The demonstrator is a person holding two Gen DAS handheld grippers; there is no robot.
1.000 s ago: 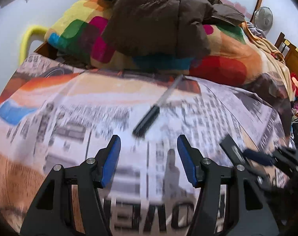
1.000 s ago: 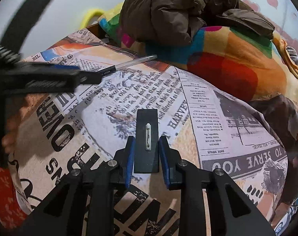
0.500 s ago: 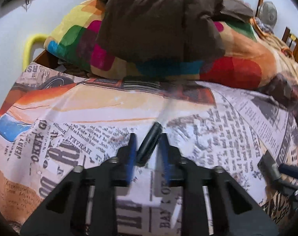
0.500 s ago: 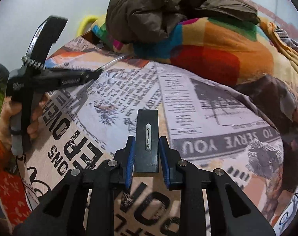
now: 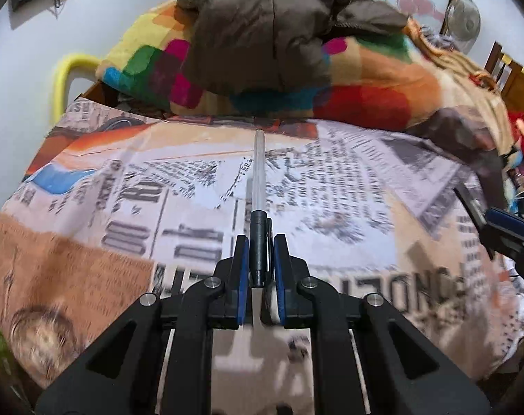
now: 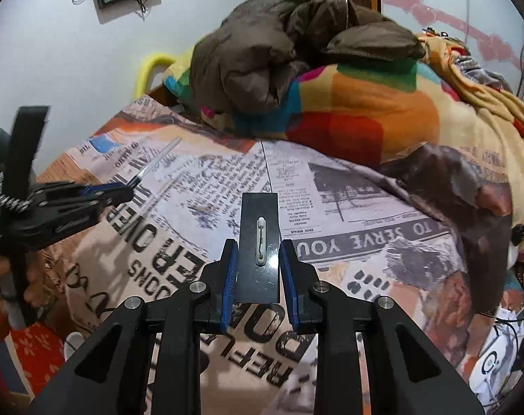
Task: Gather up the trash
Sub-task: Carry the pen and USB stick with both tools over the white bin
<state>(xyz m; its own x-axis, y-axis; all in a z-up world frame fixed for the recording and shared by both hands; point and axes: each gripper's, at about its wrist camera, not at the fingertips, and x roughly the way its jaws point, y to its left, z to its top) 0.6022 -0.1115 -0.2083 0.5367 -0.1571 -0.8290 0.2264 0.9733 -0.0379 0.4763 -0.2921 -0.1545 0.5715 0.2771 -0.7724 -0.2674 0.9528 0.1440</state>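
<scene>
My left gripper (image 5: 261,259) is shut on a pen (image 5: 258,204) with a black cap and clear barrel, held pointing forward above the newspaper-print bedsheet (image 5: 331,207). In the right wrist view the left gripper (image 6: 123,192) shows at the left with the pen (image 6: 158,160) sticking out, lifted off the sheet. My right gripper (image 6: 258,266) is shut on a flat black card (image 6: 260,242) with a small white pin on it, held above the sheet (image 6: 331,242). The right gripper (image 5: 504,231) also shows at the right edge of the left wrist view.
A brown jacket (image 6: 279,52) lies on a colourful patchwork blanket (image 6: 365,110) at the head of the bed. A yellow tube frame (image 5: 63,76) stands by the wall at left. A fan (image 5: 464,17) and wooden furniture (image 5: 514,79) stand at the far right.
The left gripper closed on the pen lying on the sheet and lifted it, so it now points straight ahead. The right gripper kept hold of the black card and shifted slightly.
</scene>
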